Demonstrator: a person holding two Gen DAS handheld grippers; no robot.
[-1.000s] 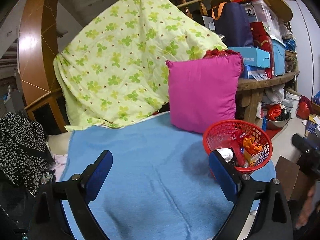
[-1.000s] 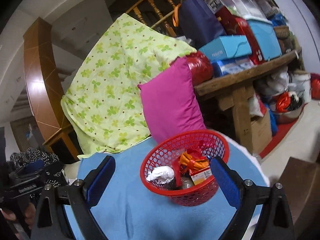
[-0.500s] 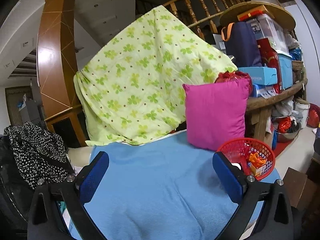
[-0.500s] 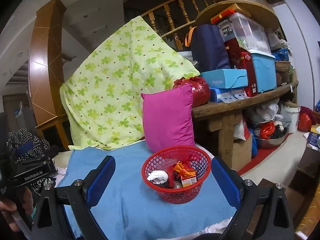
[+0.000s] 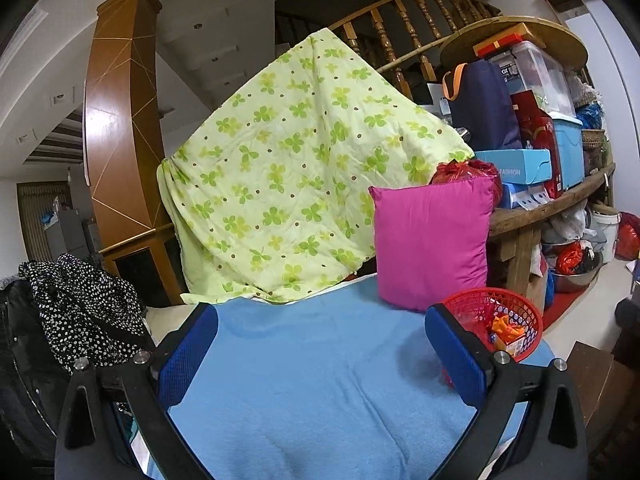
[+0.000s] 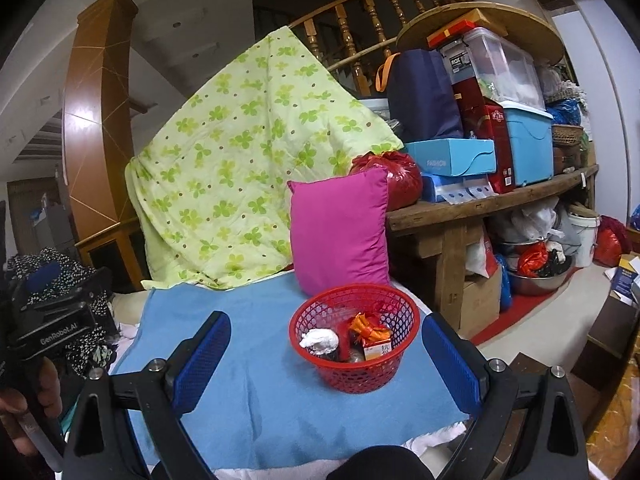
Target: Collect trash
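Fingers (image 5: 188, 354) of left gripper (image 5: 322, 354) spread wide, nothing between pads, only bare blue blanket (image 5: 320, 380) beyond. Fingers (image 6: 202, 360) of right gripper (image 6: 326, 362) likewise released, red mesh basket (image 6: 356, 376) framed between them but apart from both pads.

Basket sitting on blue blanket near its right edge, just in front of magenta pillow (image 6: 340, 232). Holding trash: white crumpled wad (image 6: 320, 338), orange wrapper (image 6: 366, 326), small carton (image 6: 378, 350) with print too small to read. Items lower in basket hard to make out.

Open stretch of blanket left of basket, up to green clover quilt (image 6: 240, 160) draped behind. Blanket's near edge ending over white bedding. Wooden counter (image 6: 480, 206) crowded with boxes close on right.

In left wrist view, right finger covering basket's left part. Left hand (image 6: 24, 408) cut off at frame edge in right wrist view.
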